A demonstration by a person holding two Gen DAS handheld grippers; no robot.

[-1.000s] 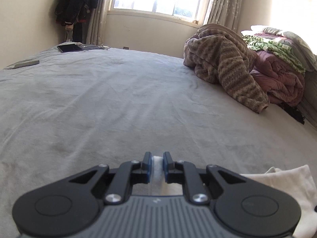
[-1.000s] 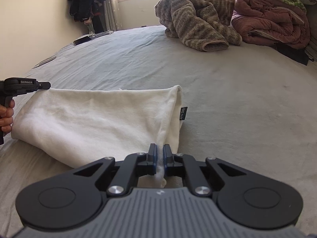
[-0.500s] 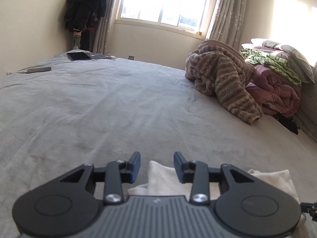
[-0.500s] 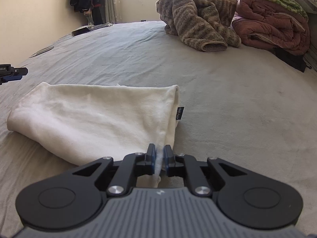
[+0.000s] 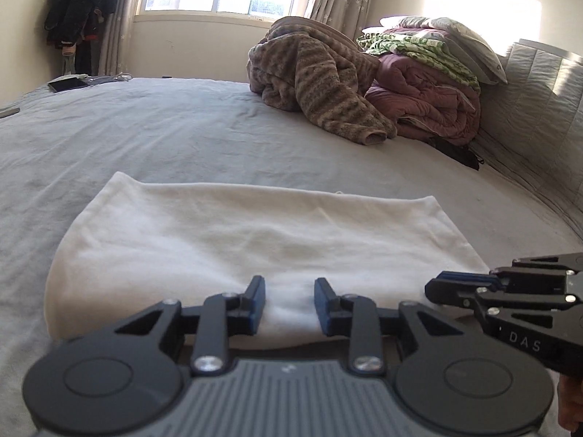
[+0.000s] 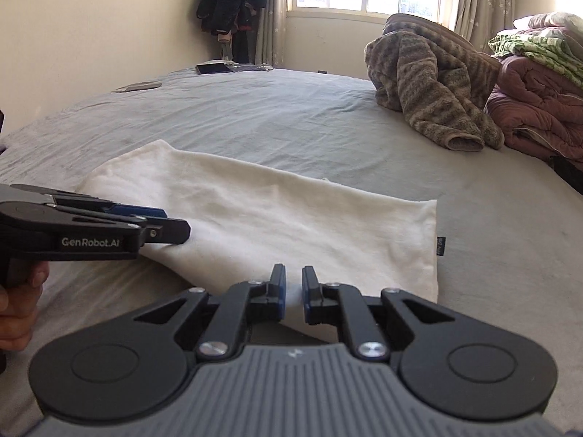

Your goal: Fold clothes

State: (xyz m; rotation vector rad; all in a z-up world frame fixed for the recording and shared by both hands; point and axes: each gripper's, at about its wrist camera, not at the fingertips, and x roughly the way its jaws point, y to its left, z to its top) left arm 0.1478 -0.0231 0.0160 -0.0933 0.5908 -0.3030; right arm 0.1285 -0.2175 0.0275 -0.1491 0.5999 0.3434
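A cream-white garment (image 5: 255, 240) lies flat on the grey bed as a folded rectangle, with a small dark tag (image 6: 441, 245) on its right edge. My left gripper (image 5: 288, 304) is open just above the garment's near edge, with nothing between its fingers. My right gripper (image 6: 294, 293) hovers over the near edge a little left of the right corner. Its jaws stand narrowly apart and the cloth beneath them lies flat. Each gripper shows in the other's view: the right gripper (image 5: 441, 287) by the near right corner, the left gripper (image 6: 171, 231) over the left part, held by a hand (image 6: 18, 306).
A brown striped fleece blanket (image 5: 320, 91) and stacked maroon and green quilts (image 5: 430, 102) are piled at the far right by the padded headboard (image 5: 539, 116). A tablet (image 5: 67, 83) lies at the bed's far left edge. Dark clothes (image 6: 229, 0) hang in the corner by the window.
The left gripper, shut on the cloth a second ago, opened and drew back. The right gripper let go of the near right corner and swung left. The garment now lies flat.
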